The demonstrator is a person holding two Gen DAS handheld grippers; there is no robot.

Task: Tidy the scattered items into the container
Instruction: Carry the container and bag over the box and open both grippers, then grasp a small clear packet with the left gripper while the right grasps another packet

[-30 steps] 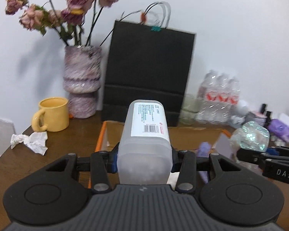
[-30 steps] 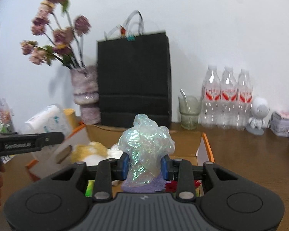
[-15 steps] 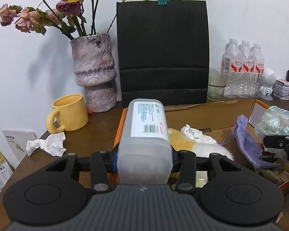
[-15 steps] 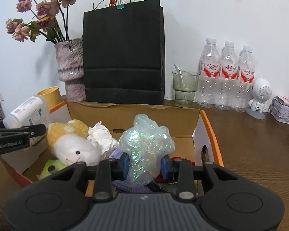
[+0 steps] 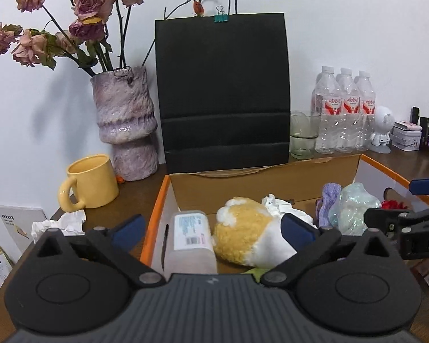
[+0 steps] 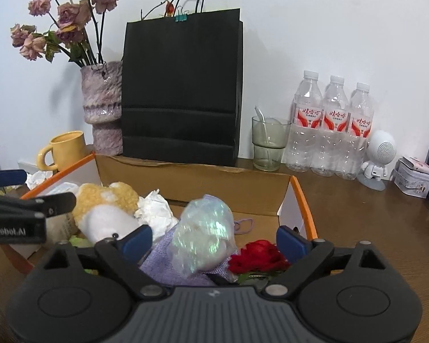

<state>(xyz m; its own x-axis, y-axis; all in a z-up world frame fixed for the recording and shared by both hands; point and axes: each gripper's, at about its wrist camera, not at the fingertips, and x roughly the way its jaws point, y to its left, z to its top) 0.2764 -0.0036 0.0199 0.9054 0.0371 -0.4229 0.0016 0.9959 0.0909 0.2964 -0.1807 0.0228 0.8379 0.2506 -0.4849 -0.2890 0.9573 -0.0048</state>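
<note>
Both drops look done: left gripper (image 5: 211,225) and right gripper (image 6: 213,240), jaws just opened wide, hang over white bottle (image 5: 191,235) and iridescent bag (image 6: 204,235) lying in the cardboard box (image 5: 271,175); crumpled tissue (image 5: 58,223) remains on the table (image 5: 134,197), far left.

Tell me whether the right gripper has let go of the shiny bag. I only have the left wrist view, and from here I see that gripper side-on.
Observer: Yes. The right gripper is open; its fingers have just been opening and stand clear on both sides of the iridescent bag.
Operator: What is the bag resting on?
Observer: It lies on a purple pouch inside the cardboard box.
Operator: There's a bit of red behind the gripper. What is it?
Observer: A red flower, lying in the box just right of the bag.
</note>
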